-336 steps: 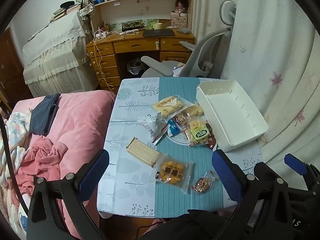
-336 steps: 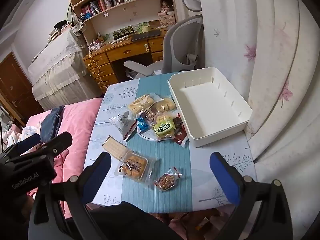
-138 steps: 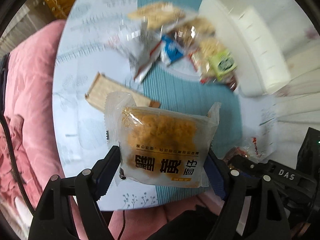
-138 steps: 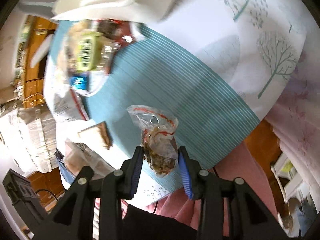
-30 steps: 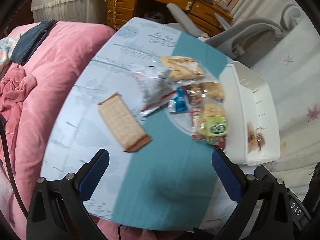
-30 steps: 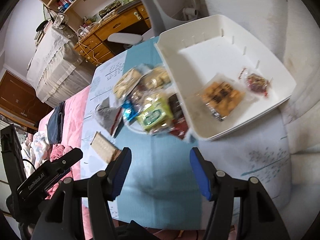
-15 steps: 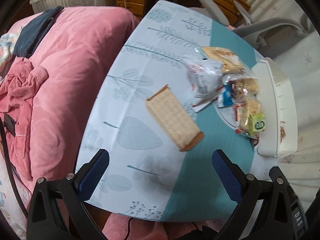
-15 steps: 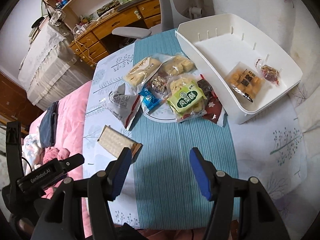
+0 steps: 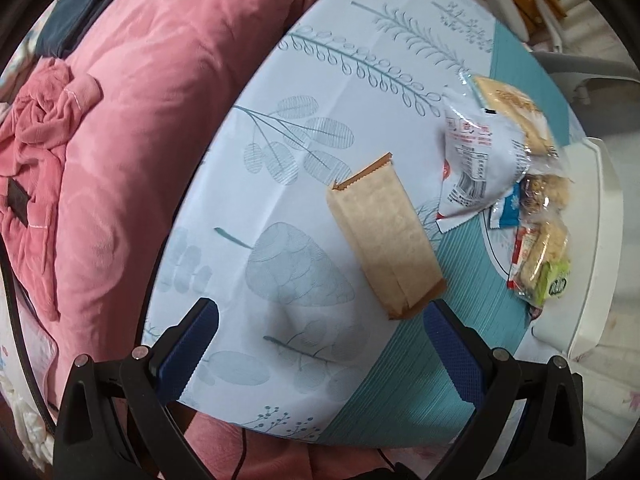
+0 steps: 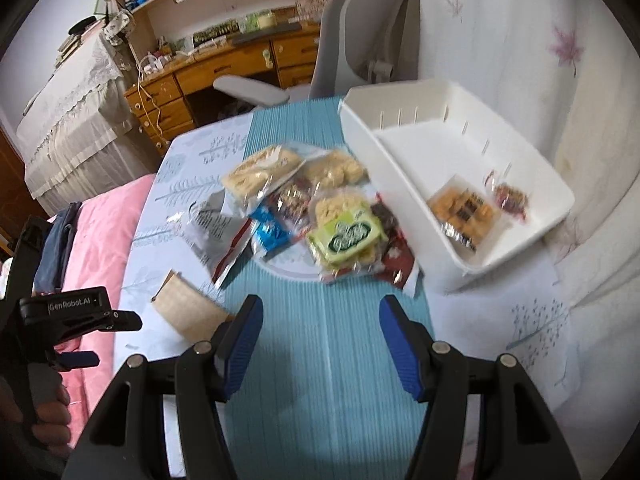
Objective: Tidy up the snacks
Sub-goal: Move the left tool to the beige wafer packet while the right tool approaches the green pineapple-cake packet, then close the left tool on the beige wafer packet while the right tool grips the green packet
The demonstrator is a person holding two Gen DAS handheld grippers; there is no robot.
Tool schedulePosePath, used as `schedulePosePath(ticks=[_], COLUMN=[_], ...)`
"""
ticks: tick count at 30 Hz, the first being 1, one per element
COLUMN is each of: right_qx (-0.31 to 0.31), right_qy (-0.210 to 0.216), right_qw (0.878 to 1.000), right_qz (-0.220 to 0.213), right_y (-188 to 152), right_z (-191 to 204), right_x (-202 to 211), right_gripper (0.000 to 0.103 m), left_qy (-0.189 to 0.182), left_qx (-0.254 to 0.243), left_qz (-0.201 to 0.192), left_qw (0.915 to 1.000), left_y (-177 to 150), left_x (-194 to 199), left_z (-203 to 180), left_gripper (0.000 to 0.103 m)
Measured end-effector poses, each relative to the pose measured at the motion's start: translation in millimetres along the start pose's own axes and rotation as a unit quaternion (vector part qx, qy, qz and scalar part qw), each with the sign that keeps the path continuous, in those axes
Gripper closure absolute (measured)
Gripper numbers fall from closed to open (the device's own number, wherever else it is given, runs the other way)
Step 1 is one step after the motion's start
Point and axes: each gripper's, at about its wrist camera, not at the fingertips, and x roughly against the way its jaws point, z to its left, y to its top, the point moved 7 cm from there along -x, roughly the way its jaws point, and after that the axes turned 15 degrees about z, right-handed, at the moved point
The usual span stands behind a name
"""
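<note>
Below, flat tan cracker packet [image 9: 384, 236], crinkly wrappers [image 10: 304, 204], white plastic bin [image 10: 460, 152].

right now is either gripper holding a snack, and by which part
Nothing is held. The left gripper is open above the tan cracker packet, not touching it. The right gripper is open over bare teal cloth.

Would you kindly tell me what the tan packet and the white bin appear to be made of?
Tan packet: probably matte kraft paper or paper-look film, with zigzag-cut ends and a back seam. White bin: likely rigid moulded plastic, smooth and slightly glossy, with slotted walls.
</note>
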Motion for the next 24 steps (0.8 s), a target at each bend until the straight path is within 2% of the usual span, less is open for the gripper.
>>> schedulePosePath(ticks=[11, 18, 24], right_qx=[0.062, 0.068, 0.065], right_qy=[-0.037, -0.038, -0.031], right_qw=[0.995, 0.995, 0.997], right_qz=[-0.062, -0.055, -0.039], right_y=[30, 44, 48], right_z=[1, -7, -12], right_x=[-27, -57, -84], right_gripper=[0.042, 0.042, 0.042], left_qy=[0.031, 0.043, 0.047], left_qx=[0.025, 0.06, 0.07], left_qz=[0.036, 0.048, 0.056], left_qw=[0.9985, 0.9961, 0.9949], left_y=[27, 50, 58], left_x=[-22, -38, -48], left_z=[-24, -31, -39], left_gripper=[0.001, 0.001, 0.005])
